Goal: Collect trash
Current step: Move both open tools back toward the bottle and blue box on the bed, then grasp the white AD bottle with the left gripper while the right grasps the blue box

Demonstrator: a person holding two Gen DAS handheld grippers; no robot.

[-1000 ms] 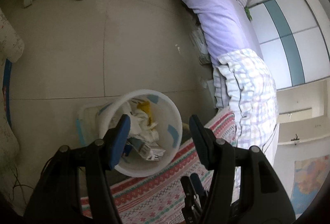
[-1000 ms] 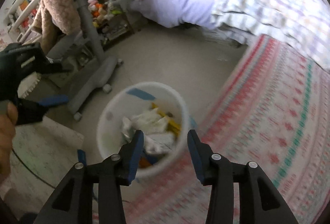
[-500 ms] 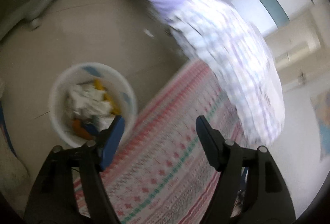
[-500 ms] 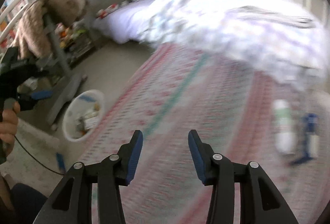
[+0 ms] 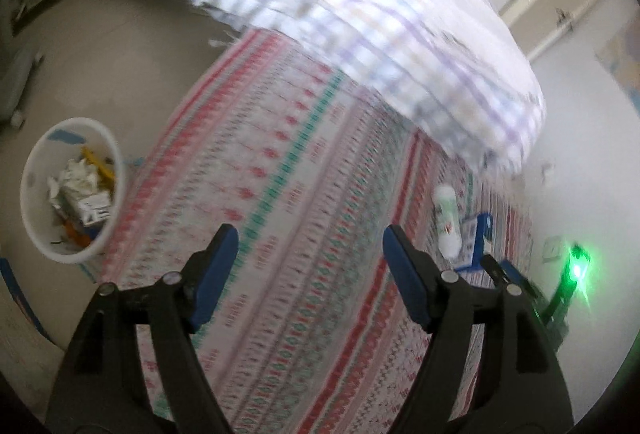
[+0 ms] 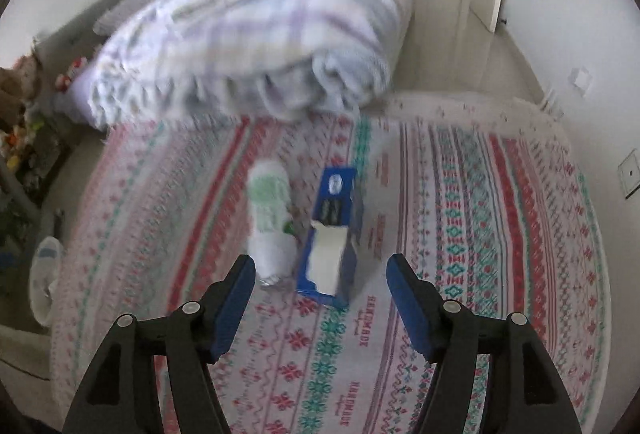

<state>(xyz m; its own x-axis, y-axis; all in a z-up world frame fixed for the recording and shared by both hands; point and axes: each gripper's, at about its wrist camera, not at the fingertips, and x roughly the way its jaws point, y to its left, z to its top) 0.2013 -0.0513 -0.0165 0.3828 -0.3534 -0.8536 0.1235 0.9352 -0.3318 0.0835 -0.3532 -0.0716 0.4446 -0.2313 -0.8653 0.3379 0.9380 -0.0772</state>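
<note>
A white plastic bottle (image 6: 269,218) with a green label and a blue carton (image 6: 334,234) with an open white flap lie side by side on the patterned rug (image 6: 480,234). My right gripper (image 6: 320,290) is open and empty, just short of them. In the left wrist view the bottle (image 5: 447,222) and carton (image 5: 476,238) lie far right. My left gripper (image 5: 306,258) is open and empty above the rug (image 5: 280,194). The white trash bin (image 5: 36,170), holding crumpled paper and packaging, stands at the left on the floor; it also shows in the right wrist view (image 6: 42,282).
A bed with a checked blanket (image 5: 380,26) borders the rug's far side. Tiled floor (image 5: 100,46) lies beyond the bin. A white wall (image 6: 580,34) and door frame stand at the right. The right gripper's body with a green light (image 5: 576,266) shows in the left wrist view.
Both grippers swung away from the trash bin to the right across the rug. The bottle and carton have come into view, now close in front of the right gripper.
</note>
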